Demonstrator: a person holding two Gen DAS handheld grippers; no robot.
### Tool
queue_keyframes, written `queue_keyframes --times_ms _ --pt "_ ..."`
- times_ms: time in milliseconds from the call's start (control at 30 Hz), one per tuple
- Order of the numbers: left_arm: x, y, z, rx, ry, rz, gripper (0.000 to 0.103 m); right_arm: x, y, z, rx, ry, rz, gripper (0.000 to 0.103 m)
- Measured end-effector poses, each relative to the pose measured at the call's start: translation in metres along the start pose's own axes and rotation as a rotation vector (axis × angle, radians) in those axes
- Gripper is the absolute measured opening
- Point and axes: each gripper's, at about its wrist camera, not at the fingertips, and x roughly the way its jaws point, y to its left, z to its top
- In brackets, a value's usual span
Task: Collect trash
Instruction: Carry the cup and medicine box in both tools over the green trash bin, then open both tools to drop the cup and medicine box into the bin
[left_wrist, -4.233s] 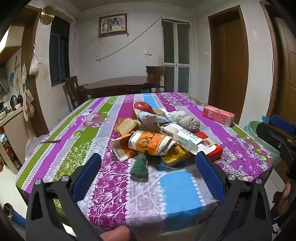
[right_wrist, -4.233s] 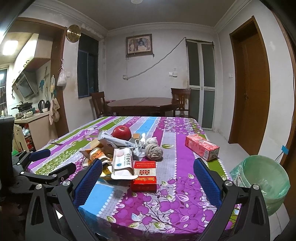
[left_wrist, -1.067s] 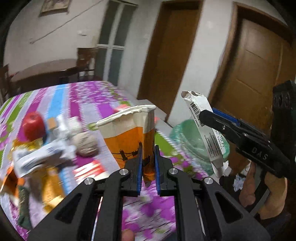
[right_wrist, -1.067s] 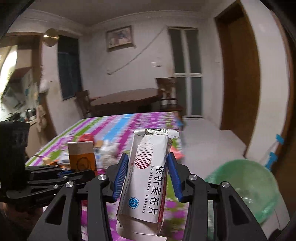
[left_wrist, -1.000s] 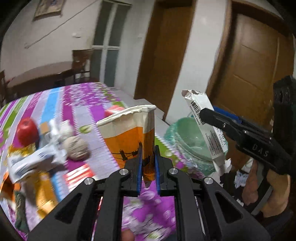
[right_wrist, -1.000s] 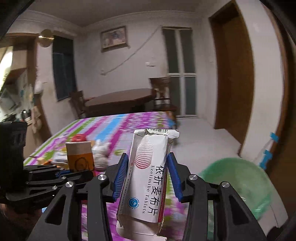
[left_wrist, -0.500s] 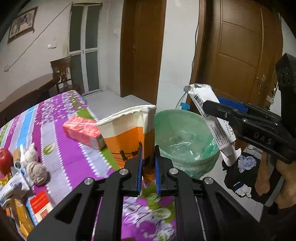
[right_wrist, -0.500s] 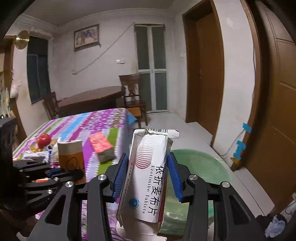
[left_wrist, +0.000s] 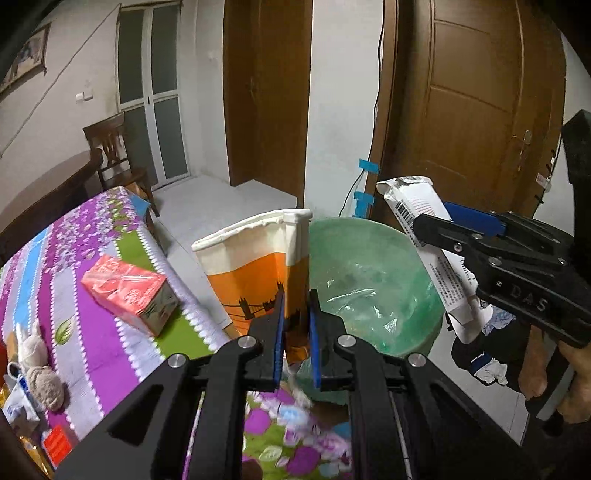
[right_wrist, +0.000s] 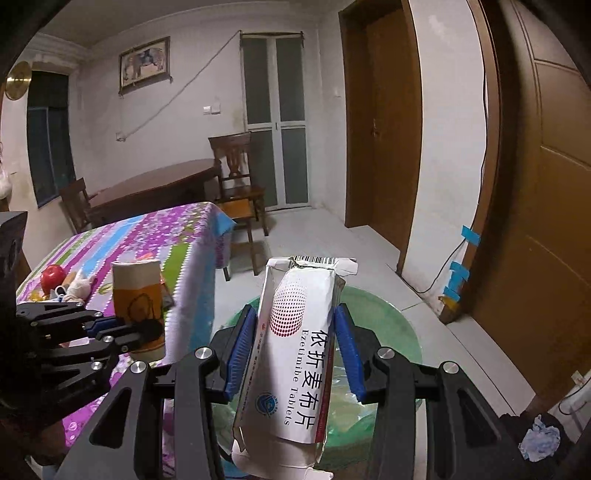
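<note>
My left gripper (left_wrist: 296, 332) is shut on a flattened orange and white paper cup (left_wrist: 258, 266), held upright at the table's edge in front of the green-lined trash bin (left_wrist: 373, 280). My right gripper (right_wrist: 295, 350) is shut on a white tablet box (right_wrist: 295, 354) printed with "Ezetimibe Tablets", held over the bin (right_wrist: 384, 332). In the left wrist view the right gripper (left_wrist: 436, 229) and the tablet box (left_wrist: 432, 251) hang above the bin's right rim. In the right wrist view the left gripper (right_wrist: 147, 328) and its paper cup (right_wrist: 138, 295) are at the left.
On the table with the purple floral cloth (left_wrist: 96, 332) lie a pink carton (left_wrist: 129, 291), a ball of twine (left_wrist: 46, 384), a red apple (right_wrist: 53, 277) and more litter. A wooden chair (right_wrist: 240, 184), a dark round table (right_wrist: 155, 192) and brown doors (left_wrist: 476, 110) stand behind. A person's hand (left_wrist: 554, 380) holds the right gripper.
Both grippers have swung from over the table toward the bin, carrying the cup and the tablet box. The bin is now nearer and larger in both views. Neither grip has changed.
</note>
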Motion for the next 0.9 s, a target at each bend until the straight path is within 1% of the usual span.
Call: queue_keyframes --times_ms 200,300,433,567,733,900 --pt "0.030 -0.002 0.016 -0.014 0.029 -0.028 0.010 0.025 -0.007 0.006 0.012 0.041 -0.010 0.045" --pt "0.047 -0.006 0.024 -0.020 0.051 -0.040 0.010 0.041 -0.017 0.011 0.030 0.074 -0.014 0.045" --pt "0.075 -0.013 0.030 -0.011 0.106 -0.035 0.010 0.068 -0.036 0.008 0.073 0.137 -0.015 0.045" --pt "0.100 -0.018 0.031 -0.007 0.161 -0.030 0.010 0.093 -0.051 -0.002 0.114 0.194 -0.005 0.045" --pt "0.116 -0.022 0.029 0.003 0.192 -0.020 0.010 0.110 -0.061 -0.014 0.143 0.225 0.003 0.045" --pt "0.122 -0.022 0.028 0.000 0.206 -0.013 0.010 0.115 -0.067 -0.021 0.150 0.227 0.006 0.046"
